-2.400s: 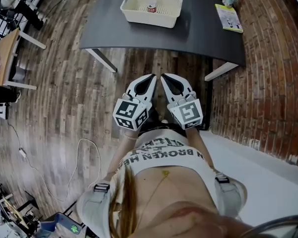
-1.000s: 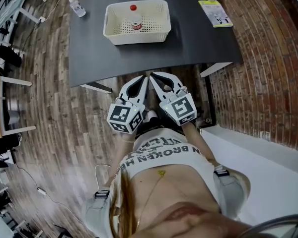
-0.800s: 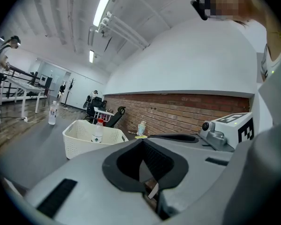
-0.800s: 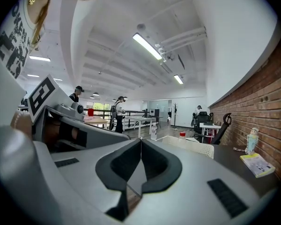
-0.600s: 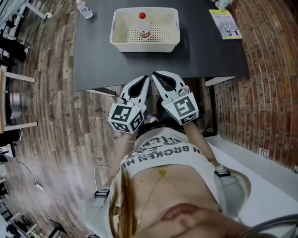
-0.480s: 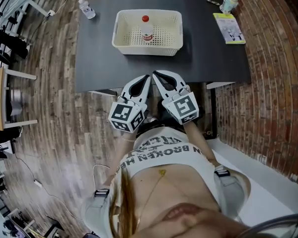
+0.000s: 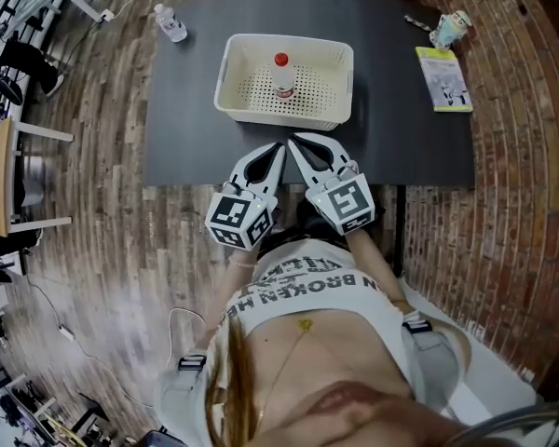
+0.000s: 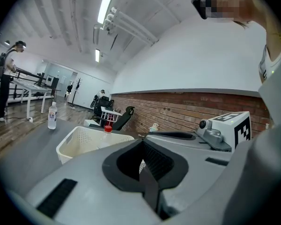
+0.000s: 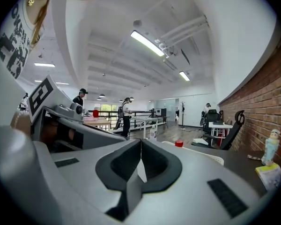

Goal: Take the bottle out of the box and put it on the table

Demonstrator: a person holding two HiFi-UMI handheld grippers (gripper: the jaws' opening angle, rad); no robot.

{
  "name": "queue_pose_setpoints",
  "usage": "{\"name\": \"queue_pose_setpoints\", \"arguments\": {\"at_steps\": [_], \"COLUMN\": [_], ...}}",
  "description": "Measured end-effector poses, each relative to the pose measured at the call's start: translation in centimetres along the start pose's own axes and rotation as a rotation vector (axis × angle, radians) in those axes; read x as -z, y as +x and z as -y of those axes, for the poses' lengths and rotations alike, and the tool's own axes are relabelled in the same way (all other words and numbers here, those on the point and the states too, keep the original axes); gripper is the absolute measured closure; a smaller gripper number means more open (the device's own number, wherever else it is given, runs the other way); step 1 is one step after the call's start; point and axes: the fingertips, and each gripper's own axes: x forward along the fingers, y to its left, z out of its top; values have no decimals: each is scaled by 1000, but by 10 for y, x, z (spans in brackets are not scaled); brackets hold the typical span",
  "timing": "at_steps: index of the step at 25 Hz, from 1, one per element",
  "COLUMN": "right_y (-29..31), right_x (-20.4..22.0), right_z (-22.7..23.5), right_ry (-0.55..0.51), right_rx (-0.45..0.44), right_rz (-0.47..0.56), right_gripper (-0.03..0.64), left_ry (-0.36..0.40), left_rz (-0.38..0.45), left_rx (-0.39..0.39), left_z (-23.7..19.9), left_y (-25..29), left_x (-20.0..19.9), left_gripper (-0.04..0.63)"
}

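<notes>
I've closed in on the table: my left claw and right claw, both shut and empty, now reach its near edge. The red-capped bottle stands in the white basket mid-table, within reach.

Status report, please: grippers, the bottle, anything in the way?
Both shut and empty: left gripper, right gripper, tips over the table near edge. Red-capped bottle upright inside the box, untouched. Nothing between grippers and box.
</notes>
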Motion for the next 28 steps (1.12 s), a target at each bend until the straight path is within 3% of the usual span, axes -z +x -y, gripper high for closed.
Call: {"name": "queue_pose_setpoints", "arguments": {"at_steps": [19, 28], "right_y": [26, 47], "right_x": [7, 4], "right_z": [87, 97], "right_ry": [-11, -3], "right_rx": [-72, -53], "right_rz": [1, -1], "right_gripper": [607, 607], "left_ry": [-6, 3], "left_rz": [9, -4], "left_rx": [-101, -104], "left_z": [-25, -49], "left_y": [82, 87], "left_x": [-14, -23], "left_gripper": [591, 591]}}
